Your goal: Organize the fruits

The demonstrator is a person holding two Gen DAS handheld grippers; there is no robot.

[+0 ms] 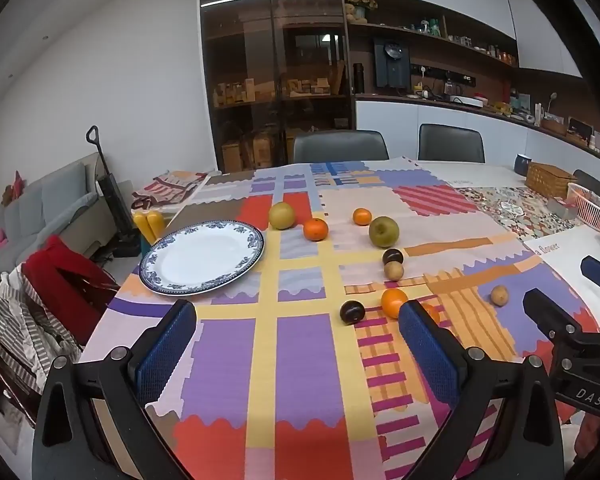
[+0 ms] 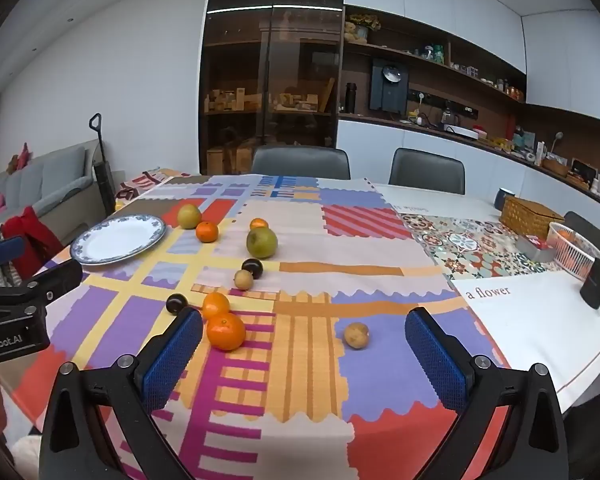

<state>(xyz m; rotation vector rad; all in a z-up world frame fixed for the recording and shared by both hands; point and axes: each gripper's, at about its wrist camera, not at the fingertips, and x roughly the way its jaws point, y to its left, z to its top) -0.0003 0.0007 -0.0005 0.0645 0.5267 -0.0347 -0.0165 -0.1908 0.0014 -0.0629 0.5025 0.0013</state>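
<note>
A white plate with a blue rim point(image 1: 168, 280) point(image 2: 96, 256) sits empty at the table's left. Scattered on the colourful cloth are several oranges point(image 1: 315, 229) point(image 2: 225, 331), two green-yellow pears point(image 1: 384, 231) point(image 2: 261, 242), two dark plums point(image 1: 352, 312) point(image 2: 177, 303) and two small brown fruits point(image 1: 499, 295) point(image 2: 356, 335). My left gripper point(image 1: 298, 322) is open and empty above the near cloth. My right gripper point(image 2: 304, 330) is open and empty, with the nearest orange just inside its left finger point(image 2: 176, 356) and a brown fruit between the fingers, further off.
A pink basket point(image 2: 572, 254), a wicker box point(image 2: 530, 212), a black mug point(image 2: 598, 288) and a dark cup point(image 2: 504, 198) stand at the table's right. Two grey chairs point(image 2: 300, 162) are behind the table. A chair draped with red clothes point(image 1: 60, 272) is at the left.
</note>
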